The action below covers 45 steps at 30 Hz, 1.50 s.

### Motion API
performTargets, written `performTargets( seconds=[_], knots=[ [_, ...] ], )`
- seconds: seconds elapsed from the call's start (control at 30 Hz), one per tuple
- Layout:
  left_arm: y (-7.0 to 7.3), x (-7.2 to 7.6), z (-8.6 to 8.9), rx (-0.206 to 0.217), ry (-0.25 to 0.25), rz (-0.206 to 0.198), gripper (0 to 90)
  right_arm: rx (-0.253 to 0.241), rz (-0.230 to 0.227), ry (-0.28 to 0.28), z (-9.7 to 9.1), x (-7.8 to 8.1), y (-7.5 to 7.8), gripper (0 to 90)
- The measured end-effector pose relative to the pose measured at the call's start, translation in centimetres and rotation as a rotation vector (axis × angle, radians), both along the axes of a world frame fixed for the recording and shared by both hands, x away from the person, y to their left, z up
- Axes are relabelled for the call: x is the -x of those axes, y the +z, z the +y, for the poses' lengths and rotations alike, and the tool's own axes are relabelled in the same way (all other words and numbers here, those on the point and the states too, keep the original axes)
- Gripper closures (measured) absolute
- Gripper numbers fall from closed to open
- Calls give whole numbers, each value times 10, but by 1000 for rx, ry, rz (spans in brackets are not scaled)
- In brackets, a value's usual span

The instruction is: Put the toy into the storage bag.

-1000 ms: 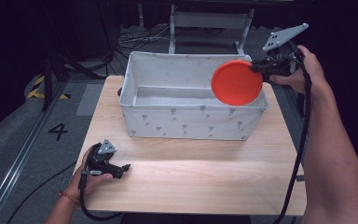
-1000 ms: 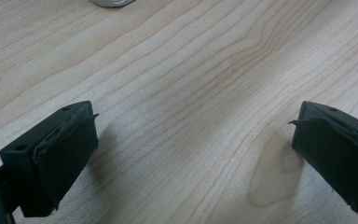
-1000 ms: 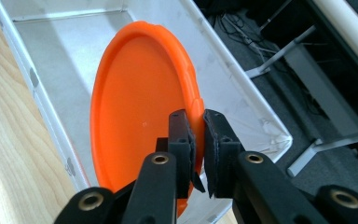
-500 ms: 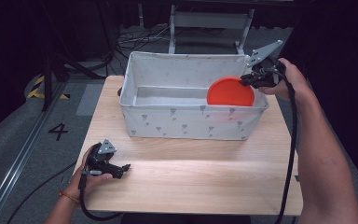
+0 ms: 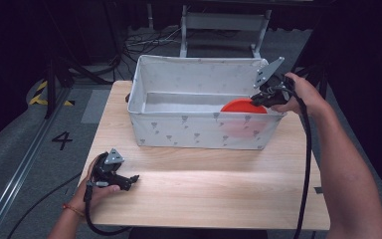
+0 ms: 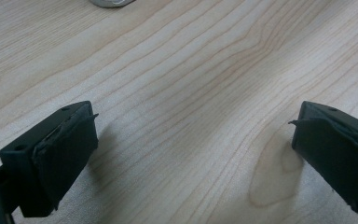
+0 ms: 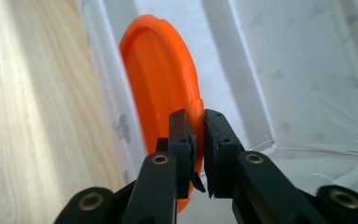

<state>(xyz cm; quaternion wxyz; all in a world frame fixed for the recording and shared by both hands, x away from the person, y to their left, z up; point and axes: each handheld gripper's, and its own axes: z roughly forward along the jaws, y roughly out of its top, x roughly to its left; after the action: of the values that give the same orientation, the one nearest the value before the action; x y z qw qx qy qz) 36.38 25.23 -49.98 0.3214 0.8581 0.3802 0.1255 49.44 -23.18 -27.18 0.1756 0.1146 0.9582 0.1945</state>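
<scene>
An orange plate (image 5: pixel 242 105) stands on edge inside the white fabric bin (image 5: pixel 189 129), at its right end against the front wall. My right gripper (image 5: pixel 256 99) is shut on the plate's rim; in the right gripper view the pads (image 7: pixel 183 135) pinch the orange plate (image 7: pixel 161 93) beside the bin wall (image 7: pixel 105 93). My left gripper (image 5: pixel 132 180) rests on the wooden table (image 5: pixel 214 189) near the front left corner, held by a hand. Its jaws stand wide apart in the left gripper view, with bare wood (image 6: pixel 191 116) between them.
The bin takes up the rear half of the table and has tall soft walls. A black cable (image 5: pixel 306 164) trails from the right gripper along the forearm. A grey floor with a painted number lies to the left of the table.
My right gripper has carried the orange plate down from above the bin's right rim into the bin. The left gripper has stayed put.
</scene>
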Motion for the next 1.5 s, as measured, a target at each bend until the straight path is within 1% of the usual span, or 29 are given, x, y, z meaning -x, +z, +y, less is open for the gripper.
performTargets(
  seconds=[0.03, 0.17, 0.23, 0.3, 0.37, 0.43, 0.53, 0.6, 0.67, 0.9, 0.97, 1.07, 1.1, 1.13, 1.23, 1.27, 1.33, 1.43, 1.5],
  knots=[
    [0, 0, 0, 0, -2, -2, 4, 0, 0, 0, 0, 0, 0, 823],
    [0, 0, 0, 1, -3, -1, 4, 51, 47, 7, 1, -1, -7, 823],
    [0, 0, 0, 0, -2, -1, 4, 59, 49, 8, 1, -1, -8, 822],
    [0, 0, 0, 0, -2, -1, 3, 85, 82, 23, 2, -3, -11, 820],
    [0, 0, 0, 1, -3, -1, 3, 94, 91, 23, 2, -3, -12, 820],
    [0, 0, 0, 1, -3, 0, 3, 122, 113, 26, 4, -6, -13, 819],
    [0, 0, 0, 1, -3, 0, 3, 151, 134, 35, 5, -10, -14, 817],
    [0, 0, 0, 1, -3, 0, 3, 166, 154, 21, 7, -14, -16, 816],
    [0, 0, 0, 1, -3, -1, 3, 178, 159, 22, 9, -16, -17, 816],
    [0, -1, 0, 0, -6, -1, 3, 205, 185, 13, 12, -21, -20, 814],
    [0, -1, 0, 1, -6, -1, 3, 198, 188, 13, 11, -23, -20, 814],
    [0, -1, 0, 1, -6, 0, 3, 173, 201, 14, 8, -25, -19, 814],
    [0, -1, 0, 1, -6, 0, 3, 173, 201, 14, 8, -25, -19, 814],
    [0, -1, 0, -2, -8, -4, 3, 168, 198, -1, 6, -28, -20, 816],
    [0, -1, 0, -1, -11, 2, 2, 175, 206, -10, 5, -31, -21, 816],
    [0, -1, 0, -1, -12, 2, 2, 173, 197, -24, 5, -33, -22, 816],
    [0, -1, 0, -1, -12, 2, 2, 166, 210, -21, 5, -35, -23, 815],
    [0, -1, 0, -2, -12, 2, 3, 174, 218, -21, 7, -37, -25, 814],
    [0, -1, 0, -2, -12, 2, 2, 195, 223, -27, 9, -38, -27, 814]
  ],
)
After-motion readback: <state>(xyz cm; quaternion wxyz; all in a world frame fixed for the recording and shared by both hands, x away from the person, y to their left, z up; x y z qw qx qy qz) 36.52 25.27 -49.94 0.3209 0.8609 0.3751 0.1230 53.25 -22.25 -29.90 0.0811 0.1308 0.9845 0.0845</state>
